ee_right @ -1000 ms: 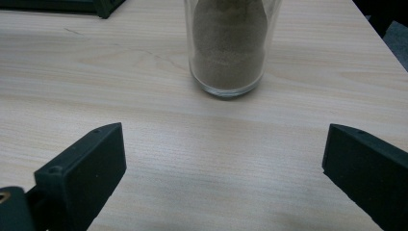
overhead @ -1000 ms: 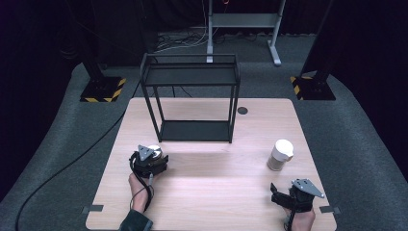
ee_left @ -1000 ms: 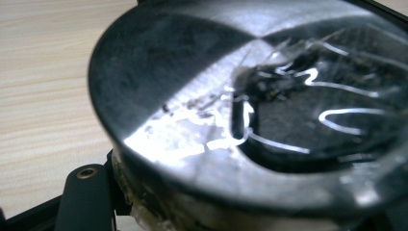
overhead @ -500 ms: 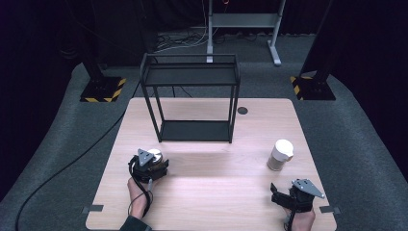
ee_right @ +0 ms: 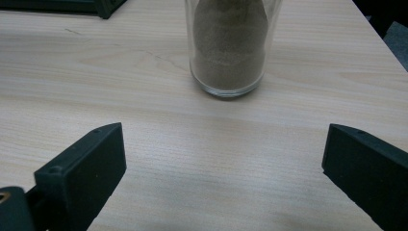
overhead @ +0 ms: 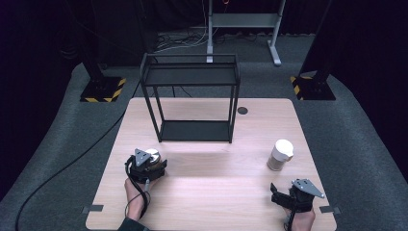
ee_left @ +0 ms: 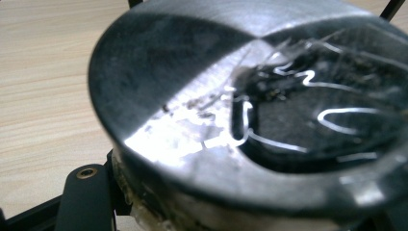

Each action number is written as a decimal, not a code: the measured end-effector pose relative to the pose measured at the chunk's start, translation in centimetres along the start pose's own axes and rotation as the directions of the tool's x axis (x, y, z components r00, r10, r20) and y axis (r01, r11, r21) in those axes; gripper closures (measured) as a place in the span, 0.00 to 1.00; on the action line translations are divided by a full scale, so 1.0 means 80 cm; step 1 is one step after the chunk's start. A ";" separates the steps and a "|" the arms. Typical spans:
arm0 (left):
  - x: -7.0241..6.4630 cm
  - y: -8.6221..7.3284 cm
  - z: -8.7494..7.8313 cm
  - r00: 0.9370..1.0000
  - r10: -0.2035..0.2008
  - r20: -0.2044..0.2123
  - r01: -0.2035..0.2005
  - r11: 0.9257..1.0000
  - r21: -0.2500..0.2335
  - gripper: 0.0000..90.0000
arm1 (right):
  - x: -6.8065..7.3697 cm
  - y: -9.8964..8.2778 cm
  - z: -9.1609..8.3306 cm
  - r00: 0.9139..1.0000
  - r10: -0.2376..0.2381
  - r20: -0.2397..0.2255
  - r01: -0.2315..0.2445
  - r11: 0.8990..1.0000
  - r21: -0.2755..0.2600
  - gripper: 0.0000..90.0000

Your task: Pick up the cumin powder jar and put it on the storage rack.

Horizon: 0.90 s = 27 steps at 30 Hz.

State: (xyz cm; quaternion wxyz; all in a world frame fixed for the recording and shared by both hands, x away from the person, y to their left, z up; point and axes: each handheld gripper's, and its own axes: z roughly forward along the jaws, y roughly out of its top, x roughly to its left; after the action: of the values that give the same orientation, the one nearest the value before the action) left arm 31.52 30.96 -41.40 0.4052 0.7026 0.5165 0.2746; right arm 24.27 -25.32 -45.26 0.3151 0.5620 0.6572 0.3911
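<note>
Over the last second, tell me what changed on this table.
The left gripper, shut on the metal can, slid slightly toward the table's near edge. The right gripper stayed open and in place; the lidded jar and black rack did not move.

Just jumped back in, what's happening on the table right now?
A person works at the wooden table with a tool in each hand. The left tool is shut on a round metal tin, held near the table's left front. The right tool rests open at the right front corner, pointing at a glass jar of brown powder with a white lid, a gap away from it. A black wire shelf rack stands at the back, both shelves bare.
</note>
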 end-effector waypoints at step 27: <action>0.001 0.030 -0.012 0.999 0.041 -0.003 -0.041 0.999 -0.009 0.34 | -0.002 0.002 0.001 1.000 -0.017 -0.021 0.018 1.000 0.010 0.00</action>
State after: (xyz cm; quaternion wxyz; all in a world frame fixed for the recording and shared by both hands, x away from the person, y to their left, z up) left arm 31.95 30.98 -38.84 0.4017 0.7109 0.5013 0.2862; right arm 24.47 -25.44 -45.14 0.3086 0.5537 0.6674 0.3909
